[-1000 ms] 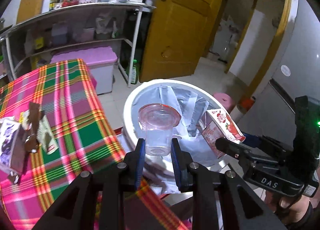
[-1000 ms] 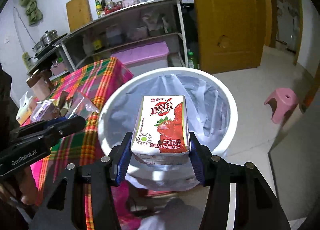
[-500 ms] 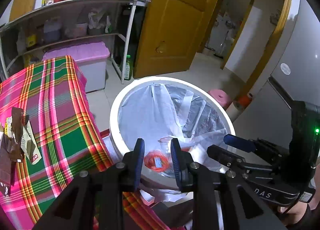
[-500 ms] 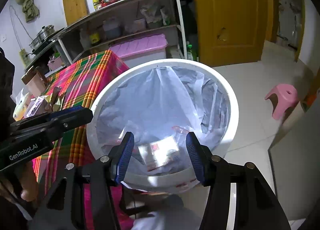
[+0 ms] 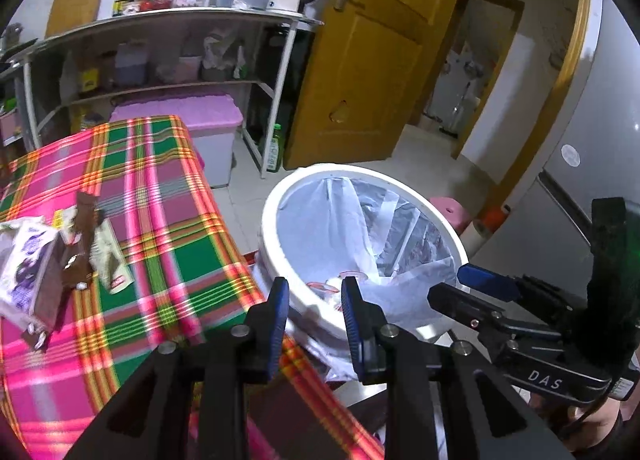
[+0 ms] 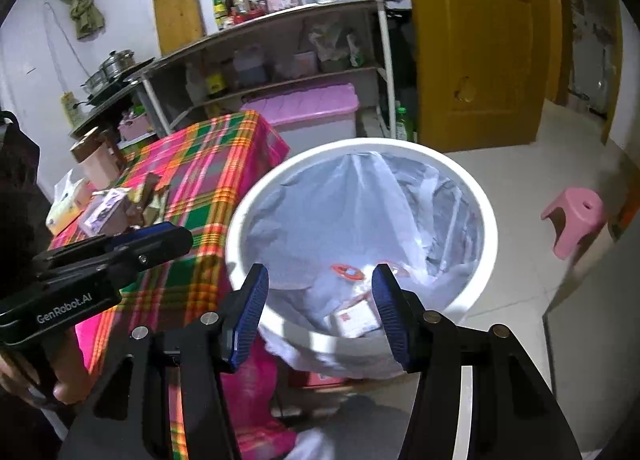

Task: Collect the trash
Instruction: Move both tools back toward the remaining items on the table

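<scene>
- Standing beside the table (image 5: 168,220): a white trash bin (image 6: 256,196), round, lined with a pale translucent bag (image 6: 320,220); its rim sits close against the table's corner.
- Lying at the bottom of the bin, in the right wrist view: a small drink carton (image 6: 356,318), on its side, and a clear plastic cup (image 6: 347,271) with a reddish rim, tipped over just above the carton.
- Left gripper (image 5: 314,294): blue-padded jaws apart with a narrow gap, nothing between them; it hangs over the near rim of the bin, by the table edge.
- Right gripper (image 6: 320,292): jaws spread wide, nothing held; it hangs over the near side of the bin, the carton and cup showing far below between the pads.
- Table covering: plaid cloth in pink, green and orange.
- On the table, well apart from the bin: a heap of wrappers (image 5: 84,248), brown and pale green, touching a purple-printed packet (image 5: 24,268); a tissue box (image 6: 64,212) and a brown-lidded jar (image 6: 96,156) stand farther back.
- Background: a metal shelf rack (image 5: 160,52) with bottles and a kettle on top, a pink-lidded storage box (image 5: 192,120) under it, a yellow wooden door (image 6: 480,40), a pink stool (image 6: 576,216) on the tiled floor.
</scene>
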